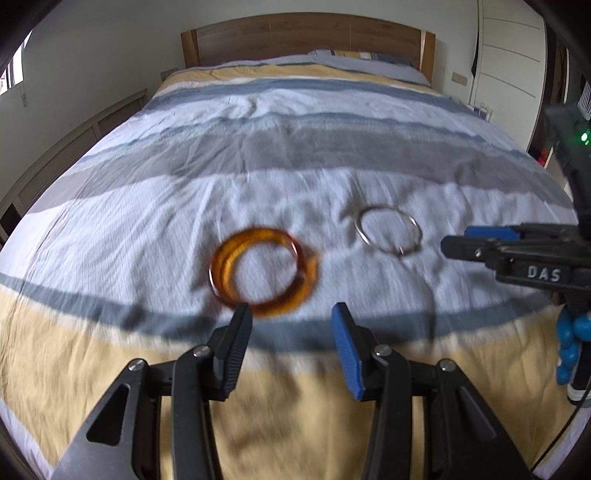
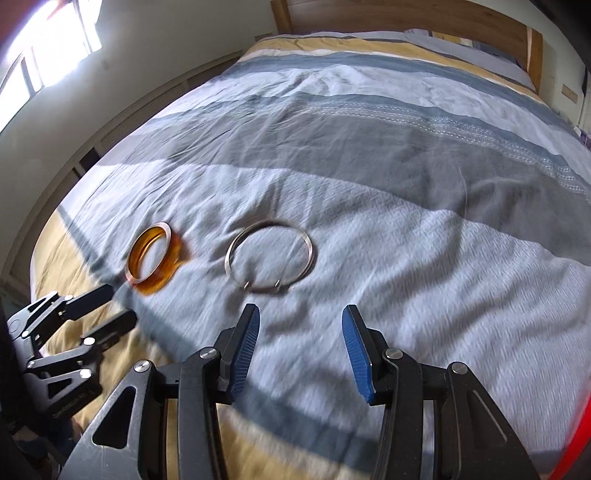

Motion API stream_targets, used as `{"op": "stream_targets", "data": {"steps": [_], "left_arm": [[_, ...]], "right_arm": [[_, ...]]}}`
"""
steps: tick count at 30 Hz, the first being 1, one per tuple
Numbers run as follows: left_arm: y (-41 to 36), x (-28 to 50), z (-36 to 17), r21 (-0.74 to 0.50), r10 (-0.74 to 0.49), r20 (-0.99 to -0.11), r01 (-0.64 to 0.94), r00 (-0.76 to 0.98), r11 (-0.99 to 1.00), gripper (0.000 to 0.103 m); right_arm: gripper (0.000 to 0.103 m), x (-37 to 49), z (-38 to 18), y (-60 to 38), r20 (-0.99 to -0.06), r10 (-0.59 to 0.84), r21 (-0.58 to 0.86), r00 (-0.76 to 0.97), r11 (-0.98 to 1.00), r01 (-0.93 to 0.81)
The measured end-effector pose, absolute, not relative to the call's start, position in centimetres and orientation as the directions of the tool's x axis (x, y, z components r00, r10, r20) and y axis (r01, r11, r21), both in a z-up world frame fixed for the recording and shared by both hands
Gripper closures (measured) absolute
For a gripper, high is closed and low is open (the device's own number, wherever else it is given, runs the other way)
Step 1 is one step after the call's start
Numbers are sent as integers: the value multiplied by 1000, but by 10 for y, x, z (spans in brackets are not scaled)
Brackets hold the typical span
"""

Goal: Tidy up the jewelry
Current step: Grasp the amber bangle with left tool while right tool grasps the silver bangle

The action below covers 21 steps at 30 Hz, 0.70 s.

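An amber bangle [image 1: 221, 266] lies on the striped bedspread [image 1: 147, 206], just ahead of my left gripper [image 1: 291, 314], which is open and empty. A thin silver bangle [image 1: 413, 225] lies to its right. In the right wrist view the silver bangle [image 2: 310, 247] lies just ahead of my right gripper [image 2: 301, 317], open and empty, and the amber bangle [image 2: 133, 266] lies to the left. The left gripper [image 2: 118, 306] shows at lower left there. The right gripper [image 1: 452, 240] shows at the right edge of the left wrist view.
The bed has a wooden headboard [image 1: 306, 33] at the far end with pillows [image 1: 369, 62] below it. A low wooden ledge [image 1: 74, 147] runs along the left wall. A white wardrobe [image 1: 509, 51] stands at the right.
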<state>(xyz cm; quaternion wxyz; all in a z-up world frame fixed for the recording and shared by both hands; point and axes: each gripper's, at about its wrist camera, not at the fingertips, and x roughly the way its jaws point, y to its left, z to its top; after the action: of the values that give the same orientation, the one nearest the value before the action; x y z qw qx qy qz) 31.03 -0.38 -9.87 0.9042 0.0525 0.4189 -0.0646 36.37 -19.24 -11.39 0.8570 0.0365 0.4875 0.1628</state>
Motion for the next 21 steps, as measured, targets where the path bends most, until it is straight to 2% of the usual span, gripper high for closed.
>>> {"op": "stream_targets", "data": {"steps": [11,19,20,21], "left_arm": [[-4,362,-128,62,-58,-792,175,608,983,60],[-13,377,-142,91,-42,-802,191,596,977,63],[-14,378,-143,88,-46,-802,193,596,977,65],[-13,378,-143,66,-68,-803,202,592,977,74]], "right_arm": [[58,411,-140,-189,-824,348,294,446,937,-188],[70,424,-156,-174,-838,342,286,425,939,-193],[74,423,-156,-172,-842,335,276,422,941,-197],[81,423,-156,-170,-844,330,268,422,942,-200]]}}
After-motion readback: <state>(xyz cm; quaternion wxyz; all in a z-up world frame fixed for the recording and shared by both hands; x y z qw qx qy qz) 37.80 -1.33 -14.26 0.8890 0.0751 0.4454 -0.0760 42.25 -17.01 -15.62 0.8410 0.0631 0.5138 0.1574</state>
